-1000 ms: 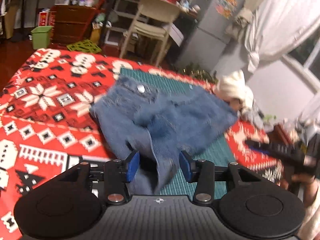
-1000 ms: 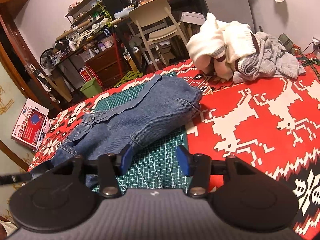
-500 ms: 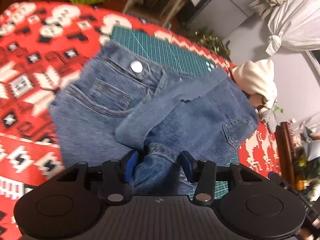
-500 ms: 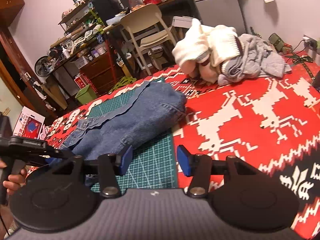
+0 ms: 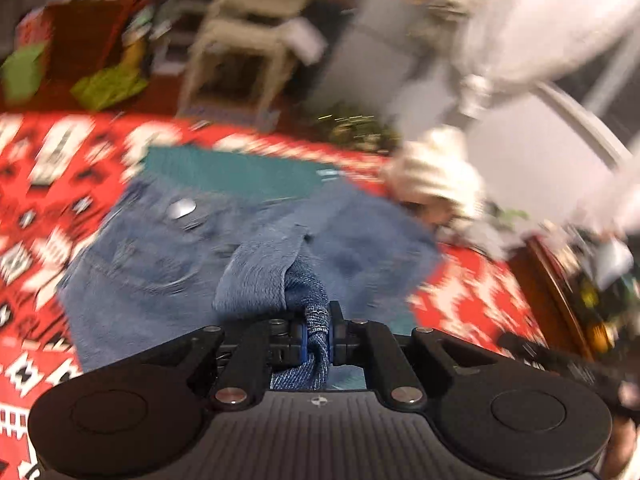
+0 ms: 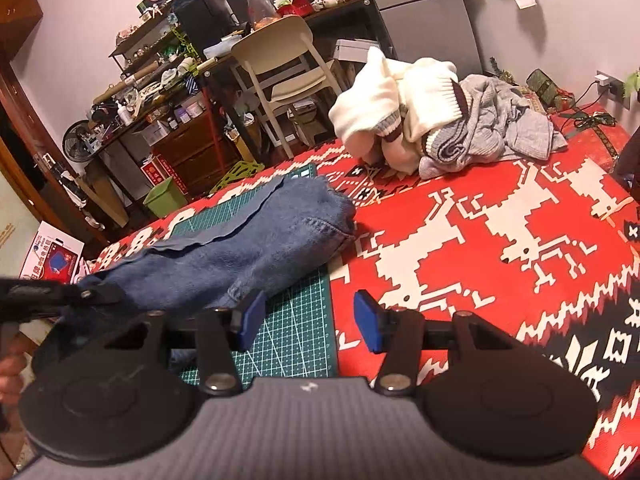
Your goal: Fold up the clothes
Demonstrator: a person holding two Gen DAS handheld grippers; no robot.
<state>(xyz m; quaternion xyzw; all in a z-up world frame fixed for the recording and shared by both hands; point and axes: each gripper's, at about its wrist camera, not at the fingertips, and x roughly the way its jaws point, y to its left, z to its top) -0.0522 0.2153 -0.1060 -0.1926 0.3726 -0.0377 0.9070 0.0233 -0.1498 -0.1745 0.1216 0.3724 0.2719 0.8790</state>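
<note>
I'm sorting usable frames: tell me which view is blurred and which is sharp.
Left wrist view: heavy motion blur over the room and red blanket; only the left gripper and its pinched jeans stay crisp. Right wrist view: sharp throughout, fisheye-curved edges, warm indoor light, open right gripper.

The left gripper (image 5: 318, 330) has its fingers pressed together on a bunched fold of the jeans (image 5: 176, 264), and its view is blurred. From the right wrist view it reaches in from the left edge, with part of a hand (image 6: 9, 368) behind it. The right gripper (image 6: 310, 318) hovers with its blue pads (image 6: 252, 316) spread wide apart, gripping nothing.
</note>
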